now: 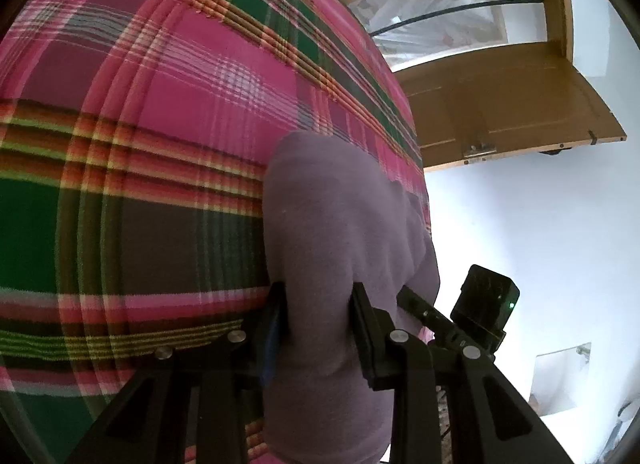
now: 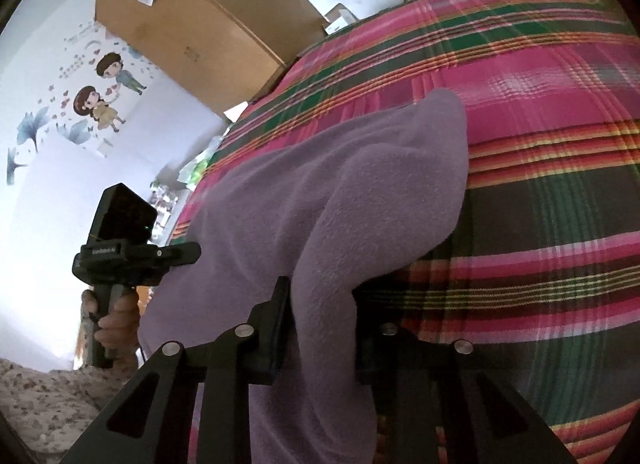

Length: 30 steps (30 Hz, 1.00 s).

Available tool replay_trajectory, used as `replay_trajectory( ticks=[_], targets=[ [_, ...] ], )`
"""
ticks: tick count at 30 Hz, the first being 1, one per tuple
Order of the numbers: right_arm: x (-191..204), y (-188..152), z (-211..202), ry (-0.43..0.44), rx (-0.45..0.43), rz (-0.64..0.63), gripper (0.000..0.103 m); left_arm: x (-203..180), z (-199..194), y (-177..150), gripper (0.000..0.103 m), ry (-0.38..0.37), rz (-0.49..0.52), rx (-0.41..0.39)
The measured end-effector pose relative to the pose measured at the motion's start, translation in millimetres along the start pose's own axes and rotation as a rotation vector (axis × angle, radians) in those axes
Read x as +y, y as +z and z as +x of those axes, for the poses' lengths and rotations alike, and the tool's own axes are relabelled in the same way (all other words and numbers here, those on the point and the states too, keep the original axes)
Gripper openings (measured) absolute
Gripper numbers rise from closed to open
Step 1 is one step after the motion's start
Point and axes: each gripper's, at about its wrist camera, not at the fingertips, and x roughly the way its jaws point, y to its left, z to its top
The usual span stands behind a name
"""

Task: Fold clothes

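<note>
A purple fleece garment [image 1: 340, 232] lies over a plaid bedspread [image 1: 140, 144] of pink, green and brown. My left gripper [image 1: 318, 304] is shut on a thick fold of the purple cloth, which bulges up between its black fingers. In the right wrist view the same purple garment [image 2: 340, 192] stretches from the left toward a raised corner, and my right gripper [image 2: 322, 316] is shut on another bunched fold of it. The other gripper's handle [image 2: 116, 232] shows at left, held by a hand [image 2: 116, 320]. The right gripper's body [image 1: 484, 304] appears in the left wrist view.
The plaid-covered bed [image 2: 540, 144] fills most of both views. A wooden door [image 1: 500, 92] stands open by a white wall. A large cardboard box [image 2: 192, 24] leans on a wall with cartoon stickers [image 2: 100, 96]. Speckled floor [image 2: 40, 396] lies below.
</note>
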Motion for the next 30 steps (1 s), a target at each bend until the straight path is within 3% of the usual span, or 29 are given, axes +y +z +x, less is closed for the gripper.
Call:
replay_trajectory(
  ticks=[5, 12, 19, 30],
  targets=[
    [3, -1, 2, -0.017, -0.016, -0.01, 0.025, 6, 2, 3, 0.032, -0.032, -0.022, 0.004],
    [12, -2, -2, -0.052, -0.053, -0.034, 0.023, -1, 6, 5, 0.029, -0.02, -0.014, -0.008],
    [21, 2, -12, -0.022, -0.088, -0.023, 0.023, -16, -7, 13, 0.029, -0.032, 0.019, -0.03],
    [44, 47, 6, 0.019, -0.1, -0.046, 0.023, -22, -42, 60, 0.029, -0.005, 0.01, -0.085]
  ],
)
